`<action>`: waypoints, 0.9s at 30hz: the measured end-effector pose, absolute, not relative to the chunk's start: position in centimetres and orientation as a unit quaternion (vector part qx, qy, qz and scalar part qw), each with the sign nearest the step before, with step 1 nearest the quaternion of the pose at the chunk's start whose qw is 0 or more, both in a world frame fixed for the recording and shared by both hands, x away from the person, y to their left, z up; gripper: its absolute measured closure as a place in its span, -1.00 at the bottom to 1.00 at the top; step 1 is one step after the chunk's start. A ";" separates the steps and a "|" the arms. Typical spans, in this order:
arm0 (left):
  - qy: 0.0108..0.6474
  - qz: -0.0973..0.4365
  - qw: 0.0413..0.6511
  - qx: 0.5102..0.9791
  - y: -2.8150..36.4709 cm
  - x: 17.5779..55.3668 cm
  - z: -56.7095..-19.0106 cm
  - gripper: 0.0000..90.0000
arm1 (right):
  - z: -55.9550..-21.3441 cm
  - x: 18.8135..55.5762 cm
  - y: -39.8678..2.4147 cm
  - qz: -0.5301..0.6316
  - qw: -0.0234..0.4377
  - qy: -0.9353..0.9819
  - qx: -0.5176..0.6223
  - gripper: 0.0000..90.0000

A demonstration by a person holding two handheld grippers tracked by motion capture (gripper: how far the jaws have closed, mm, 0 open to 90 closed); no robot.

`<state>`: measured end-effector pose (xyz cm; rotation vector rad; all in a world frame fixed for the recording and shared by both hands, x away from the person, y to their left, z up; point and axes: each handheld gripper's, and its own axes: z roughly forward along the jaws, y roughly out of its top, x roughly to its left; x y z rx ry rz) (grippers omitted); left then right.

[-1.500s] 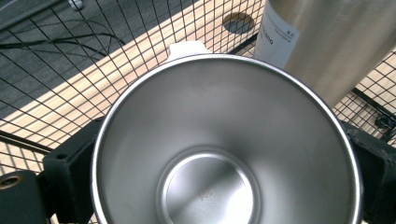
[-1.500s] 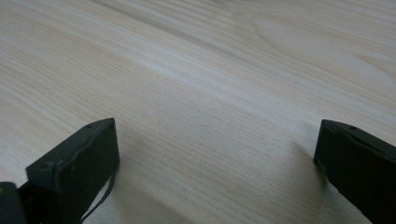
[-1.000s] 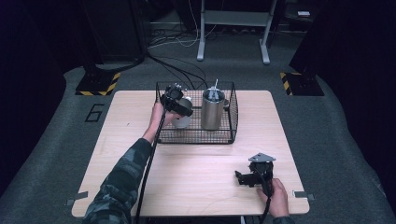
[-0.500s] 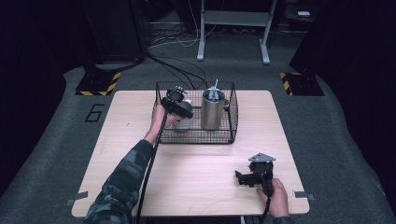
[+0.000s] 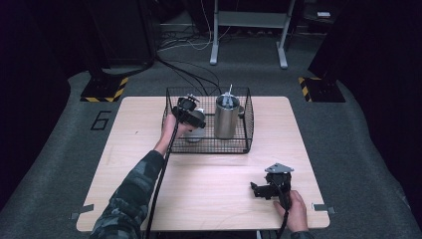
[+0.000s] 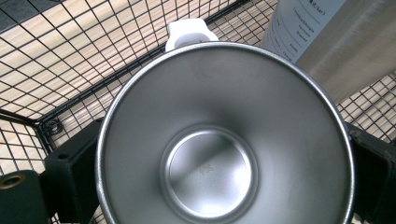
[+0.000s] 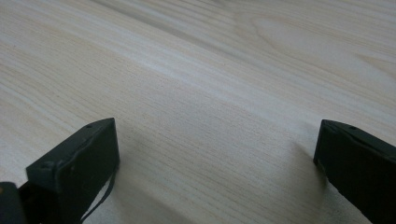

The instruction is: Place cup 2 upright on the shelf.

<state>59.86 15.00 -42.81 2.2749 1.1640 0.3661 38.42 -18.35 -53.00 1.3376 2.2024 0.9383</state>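
Note:
A black wire basket (image 5: 209,147) stands at the middle back of the wooden table (image 5: 124,149). Inside it, my left gripper (image 5: 191,117) is shut on a steel cup (image 5: 195,133) at the basket's left side. In the left gripper view the cup (image 6: 224,140) is empty and open towards the camera, with a jaw pressed against each side of it and a white handle (image 6: 187,30) at its far rim. A tall steel canister (image 5: 226,117) stands upright to the cup's right. My right gripper (image 5: 256,191) rests open on the table near the front right, its jaws (image 7: 217,154) wide apart over bare wood.
The basket's wire walls (image 6: 46,70) close in around the cup, and the canister (image 6: 336,42) stands close beside it. Cables trail from both grippers towards the table's front edge. Dark floor with stands and yellow-black markers lies beyond the table.
My left gripper with the cup has shifted slightly lower and nearer inside the basket. The right gripper has not moved.

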 end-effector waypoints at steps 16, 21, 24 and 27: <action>0.435 0.155 0.287 0.839 15.0 59.0 -41.5 -1.00 | -53.0 38.4 -18.4 0.335 0.199 0.787 0.477 -1.00; 0.428 0.158 0.307 0.835 15.4 58.0 -40.1 -1.00 | -53.0 38.4 -18.4 0.335 0.198 0.787 0.478 -1.00; 0.419 0.161 0.323 0.833 15.7 57.1 -39.2 -1.00 | -53.0 38.4 -18.4 0.334 0.199 0.788 0.476 -1.00; 0.406 0.166 0.336 0.833 15.8 55.9 -38.5 -1.00 | -53.0 38.4 -18.4 0.334 0.199 0.788 0.476 -1.00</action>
